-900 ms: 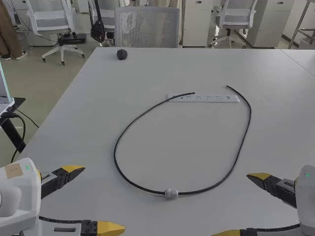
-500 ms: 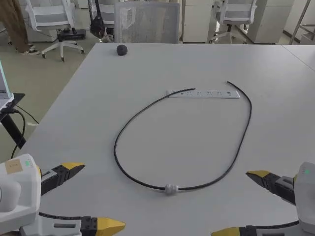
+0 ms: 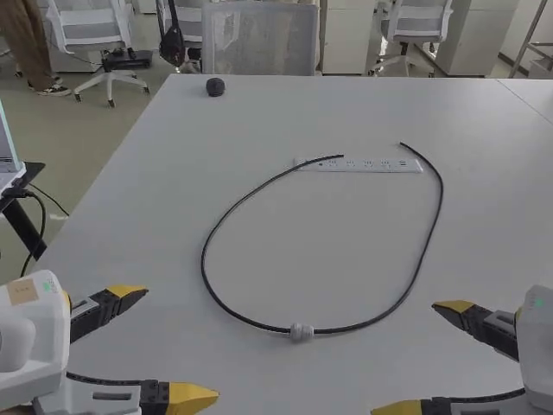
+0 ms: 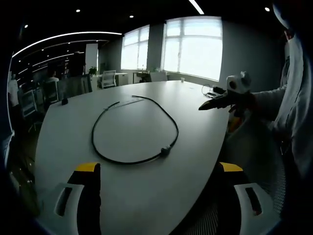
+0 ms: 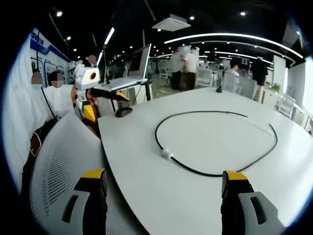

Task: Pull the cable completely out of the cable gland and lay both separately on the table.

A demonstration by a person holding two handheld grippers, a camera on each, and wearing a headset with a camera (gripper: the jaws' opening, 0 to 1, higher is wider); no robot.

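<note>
Cable gland point(image 3: 299, 331), small and pale grey, is seen threaded on the black cable point(image 3: 202, 259) at the near side of its loop, resting on the white table point(image 3: 138, 199). The cable is laid in a wide open oval. Both free ends are directed toward the far side, where one end meets a white power strip point(image 3: 359, 164) and the other lies just beside the strip's right end. Whether the first end is touching the strip cannot be determined.

The markings on the strip are too small to be read. A small dark round object point(image 3: 214, 86) is located near the far table edge, in front of a grey mesh chair point(image 3: 259, 39); what it is cannot be made out. A tan sticker point(image 3: 23, 294) is fixed on the left gripper point(image 3: 162, 346); no writing on it can be read. In the head view both gripper bodies are cut off by the lower frame edge.

The left gripper's yellow-tipped jaws are spread wide with nothing between them. They are positioned at the near table edge, left of the gland and apart from the cable. The right gripper point(image 3: 423, 359) is likewise spread wide and empty, right of the gland and clear of the cable.
</note>
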